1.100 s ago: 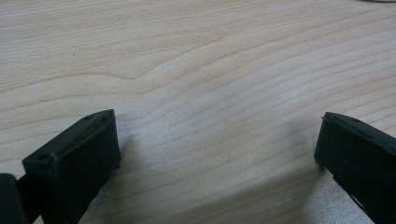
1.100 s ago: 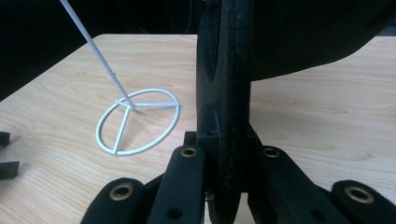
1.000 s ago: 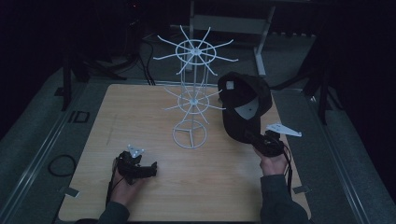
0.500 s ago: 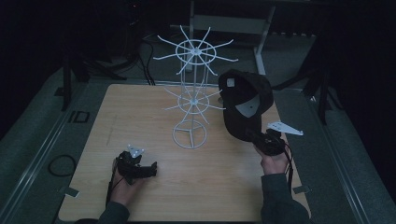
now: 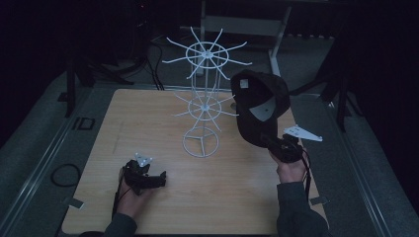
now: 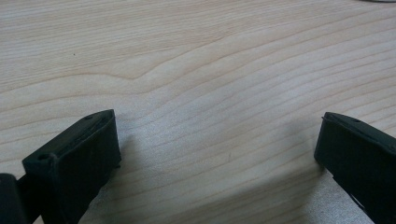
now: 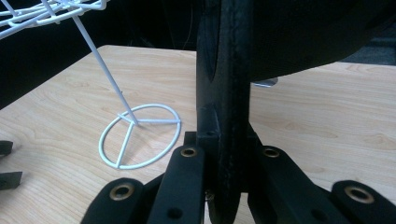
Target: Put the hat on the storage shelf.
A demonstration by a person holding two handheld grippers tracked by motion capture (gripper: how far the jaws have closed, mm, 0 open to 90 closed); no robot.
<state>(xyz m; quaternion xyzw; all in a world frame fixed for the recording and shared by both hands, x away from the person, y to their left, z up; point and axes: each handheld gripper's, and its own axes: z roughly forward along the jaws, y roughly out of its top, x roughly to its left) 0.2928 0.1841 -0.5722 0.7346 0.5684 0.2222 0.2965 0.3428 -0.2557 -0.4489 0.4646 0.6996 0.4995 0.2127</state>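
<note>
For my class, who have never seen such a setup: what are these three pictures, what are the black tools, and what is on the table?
A person sits at a wooden table and holds a hand-held gripper, a two-jaw clamp, in each hand. One picture is taken from above the table; the other two come from small cameras riding on the grippers, looking along their black jaws. On the table stands a white wire rack with spokes on two levels and a ring base. The right hand-held gripper is shut on the brim of a black cap, lifted beside the rack. The left hand-held gripper rests low over bare wood, jaws wide apart, holding nothing.
</note>
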